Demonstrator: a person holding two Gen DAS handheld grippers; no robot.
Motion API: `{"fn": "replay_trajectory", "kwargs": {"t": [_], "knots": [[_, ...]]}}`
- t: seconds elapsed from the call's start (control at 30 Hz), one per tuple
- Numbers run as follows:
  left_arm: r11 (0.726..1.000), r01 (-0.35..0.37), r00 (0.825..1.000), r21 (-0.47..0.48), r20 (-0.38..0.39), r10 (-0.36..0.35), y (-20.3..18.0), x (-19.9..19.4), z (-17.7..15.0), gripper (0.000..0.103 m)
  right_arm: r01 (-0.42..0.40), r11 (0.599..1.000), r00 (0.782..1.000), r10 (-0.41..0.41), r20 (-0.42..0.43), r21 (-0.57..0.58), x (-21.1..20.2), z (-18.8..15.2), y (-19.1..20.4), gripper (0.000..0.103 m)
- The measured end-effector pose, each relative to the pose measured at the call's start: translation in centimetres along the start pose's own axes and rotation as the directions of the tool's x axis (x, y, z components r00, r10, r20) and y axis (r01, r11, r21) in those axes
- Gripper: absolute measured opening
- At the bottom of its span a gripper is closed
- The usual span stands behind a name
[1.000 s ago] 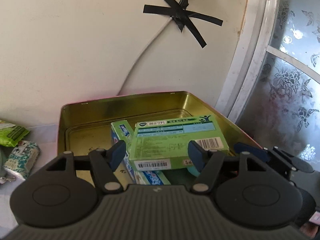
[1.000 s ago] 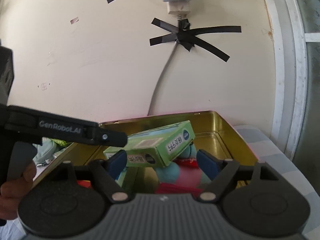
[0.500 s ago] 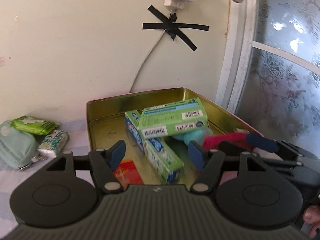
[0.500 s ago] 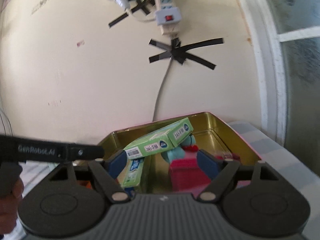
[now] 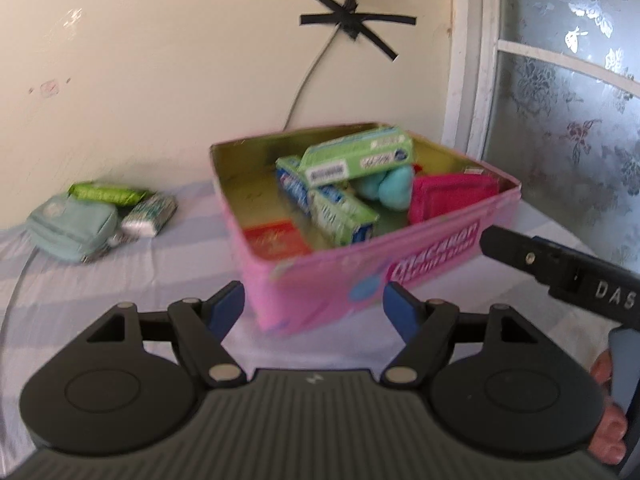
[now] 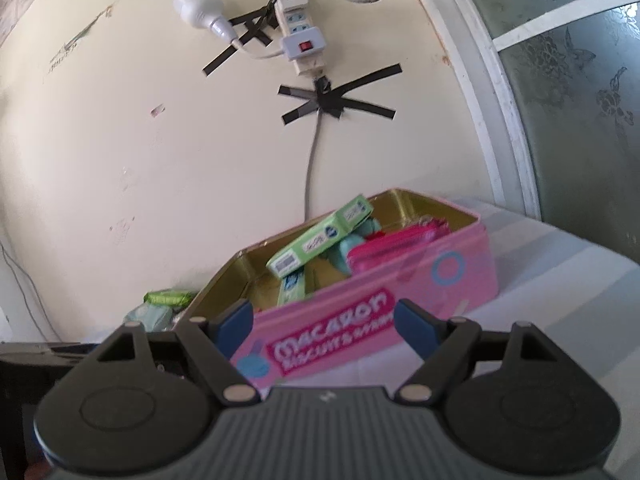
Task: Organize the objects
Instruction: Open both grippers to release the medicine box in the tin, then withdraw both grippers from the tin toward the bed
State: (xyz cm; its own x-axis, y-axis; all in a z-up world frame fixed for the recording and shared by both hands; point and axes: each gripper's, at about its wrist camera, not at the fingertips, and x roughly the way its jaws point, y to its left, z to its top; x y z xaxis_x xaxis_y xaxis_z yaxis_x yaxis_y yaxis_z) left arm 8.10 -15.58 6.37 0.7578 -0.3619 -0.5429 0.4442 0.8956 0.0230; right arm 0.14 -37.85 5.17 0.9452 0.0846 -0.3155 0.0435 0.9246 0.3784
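A pink tin (image 5: 360, 276) (image 6: 360, 320) stands open on the striped cloth. Inside it a green box (image 5: 356, 156) (image 6: 320, 236) leans over a toothpaste box (image 5: 332, 208), beside a teal soft toy (image 5: 390, 188), a magenta pouch (image 5: 448, 196) (image 6: 392, 244) and a red card (image 5: 276, 238). My left gripper (image 5: 314, 310) hangs just in front of the tin's near corner, its jaws opening, nothing between them. My right gripper (image 6: 326, 320) is open before the tin's lettered side, holding nothing. It also shows at the right of the left wrist view, as the right gripper's black body (image 5: 560, 272).
Left of the tin lie a pale teal pouch (image 5: 72, 222), a green packet (image 5: 106, 194) (image 6: 168, 298) and a patterned tissue pack (image 5: 150, 216). A wall with a taped cable (image 5: 348, 24) and a power strip (image 6: 300, 36) rises behind; a frosted window (image 5: 568, 100) stands to the right.
Both grippers have pulled back from over the tin, so its pink outer wall now shows. The left jaws have spread wider. The green box stays in the tin.
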Motion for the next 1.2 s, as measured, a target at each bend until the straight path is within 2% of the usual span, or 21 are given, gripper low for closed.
{"fn": "replay_trajectory", "kwargs": {"t": [0.37,0.87,1.2], "knots": [[0.995,-0.085,0.996,-0.047,-0.040,0.083,3.3,-0.9,-3.0,0.078,-0.030,0.998,0.996,0.025,-0.090,-0.052,1.2,-3.4,3.6,0.080],[0.994,-0.103,0.994,-0.045,-0.032,0.102,4.3,-0.6,-4.4,0.078,-0.023,0.999,0.999,0.024,0.033,-0.024,-0.1,-4.4,4.2,0.080],[0.993,-0.110,0.994,-0.041,-0.030,0.109,3.9,-0.5,-4.5,0.078,-0.022,1.000,0.999,0.023,0.040,-0.007,0.2,-4.3,3.7,0.080]]}}
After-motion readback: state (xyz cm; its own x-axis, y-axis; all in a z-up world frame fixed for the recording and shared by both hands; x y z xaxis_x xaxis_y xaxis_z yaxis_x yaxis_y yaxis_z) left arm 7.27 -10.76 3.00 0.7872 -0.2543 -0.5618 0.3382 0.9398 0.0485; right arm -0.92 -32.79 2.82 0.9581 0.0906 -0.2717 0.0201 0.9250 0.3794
